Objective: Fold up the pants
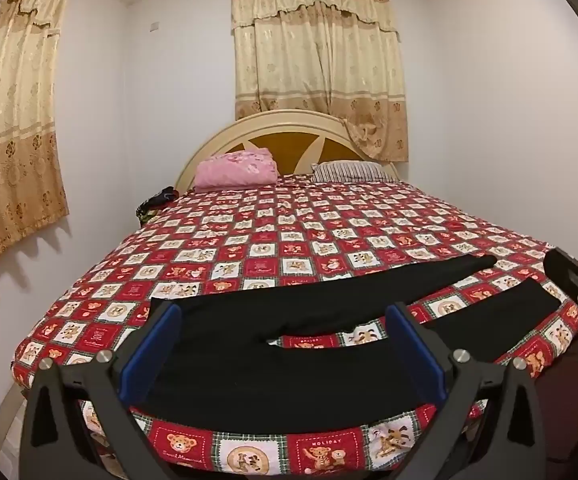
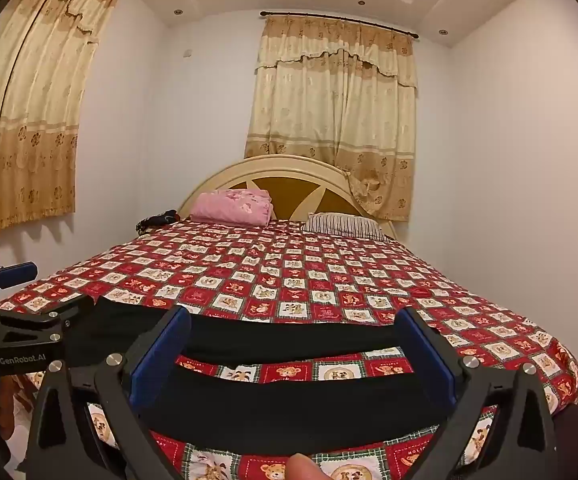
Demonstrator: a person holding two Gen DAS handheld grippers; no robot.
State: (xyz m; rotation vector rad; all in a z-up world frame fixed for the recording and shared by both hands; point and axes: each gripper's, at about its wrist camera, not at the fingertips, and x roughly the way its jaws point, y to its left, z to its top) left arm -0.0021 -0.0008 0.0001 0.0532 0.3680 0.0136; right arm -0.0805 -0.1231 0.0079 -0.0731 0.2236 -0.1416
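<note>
Left wrist view: black pants (image 1: 289, 364) flat below wide-open left gripper (image 1: 285, 344).

Matt black cloth pants (image 1: 273, 376) lie on a printed cotton-like bedspread (image 1: 289, 232).

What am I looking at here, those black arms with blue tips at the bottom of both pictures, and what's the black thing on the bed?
Those are two hand-held grippers, one in each of a person's hands, each with a camera looking forward along its two fingers. One picture comes from the left gripper, the other from the right gripper. The blue strips are the finger pads. Both grippers are wide open and hold nothing. The black thing is a pair of pants, spread flat near the front edge of the bed with its legs apart, waiting to be folded. At the far end lie a pink folded blanket and a striped pillow.
</note>
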